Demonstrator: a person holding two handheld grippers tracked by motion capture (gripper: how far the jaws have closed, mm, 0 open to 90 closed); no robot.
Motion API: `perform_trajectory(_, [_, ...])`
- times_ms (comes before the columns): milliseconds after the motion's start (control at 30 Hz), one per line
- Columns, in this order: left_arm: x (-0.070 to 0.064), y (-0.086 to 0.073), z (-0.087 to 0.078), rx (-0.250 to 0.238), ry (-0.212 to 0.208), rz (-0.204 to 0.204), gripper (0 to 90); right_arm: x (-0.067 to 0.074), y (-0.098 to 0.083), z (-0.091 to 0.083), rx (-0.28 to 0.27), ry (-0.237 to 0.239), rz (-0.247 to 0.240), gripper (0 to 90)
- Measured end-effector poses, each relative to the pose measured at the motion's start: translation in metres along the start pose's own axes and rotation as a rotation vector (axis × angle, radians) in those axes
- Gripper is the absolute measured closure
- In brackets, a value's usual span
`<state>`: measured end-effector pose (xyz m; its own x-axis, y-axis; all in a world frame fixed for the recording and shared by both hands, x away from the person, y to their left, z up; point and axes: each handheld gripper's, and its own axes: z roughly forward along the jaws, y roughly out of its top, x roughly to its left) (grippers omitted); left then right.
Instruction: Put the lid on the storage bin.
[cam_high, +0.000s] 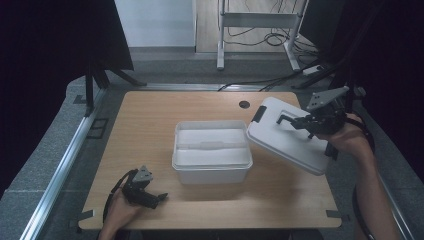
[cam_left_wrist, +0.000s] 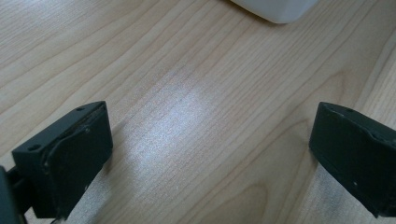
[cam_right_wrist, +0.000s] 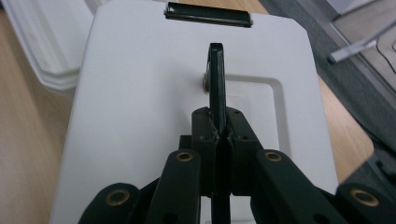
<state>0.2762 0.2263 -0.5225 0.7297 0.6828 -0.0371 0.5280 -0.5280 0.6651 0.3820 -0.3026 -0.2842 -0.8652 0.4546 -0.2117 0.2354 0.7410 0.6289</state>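
An open white plastic box (cam_high: 211, 167) stands in the middle of the wooden table (cam_high: 150, 115). Its white lid (cam_high: 290, 137) hangs tilted in the air to the right of the box, lifted by its black handle (cam_right_wrist: 216, 79). My right gripper (cam_high: 306, 122) is shut on that handle, and a black clip (cam_right_wrist: 208, 13) sits at the lid's far edge. The left gripper (cam_high: 157, 198) rests on the table near the front left corner, open, with bare wood between its fingers (cam_left_wrist: 70, 158). A corner of the box (cam_left_wrist: 278, 8) lies ahead of it.
A round cable hole (cam_high: 244, 104) sits at the table's back edge. Metal table legs (cam_high: 257, 30) and loose cables (cam_high: 270, 80) lie on the floor beyond. Dark curtains flank both sides. A metal rail (cam_high: 65, 165) runs along the left.
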Motion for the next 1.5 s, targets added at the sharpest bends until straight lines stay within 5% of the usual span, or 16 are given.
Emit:
perform_trajectory(300, [0.0,0.0,0.0,-0.002,0.0,-0.003,0.0,0.017,0.046,0.02,-0.047,0.1,-0.121,84.1])
perform_trajectory(967, [0.0,0.0,0.0,-0.002,0.004,-0.005,0.0,0.072,0.136,0.118,-0.089,0.344,-0.333,84.1])
perform_trajectory(1233, [-0.001,0.0,0.0,-0.003,0.004,-0.006,0.0,0.085,0.147,0.151,-0.05,0.391,-0.366,84.0])
perform_trajectory(1500, [-0.001,0.0,0.0,-0.003,0.005,-0.006,0.0,0.078,0.134,0.16,-0.028,0.377,-0.35,83.8])
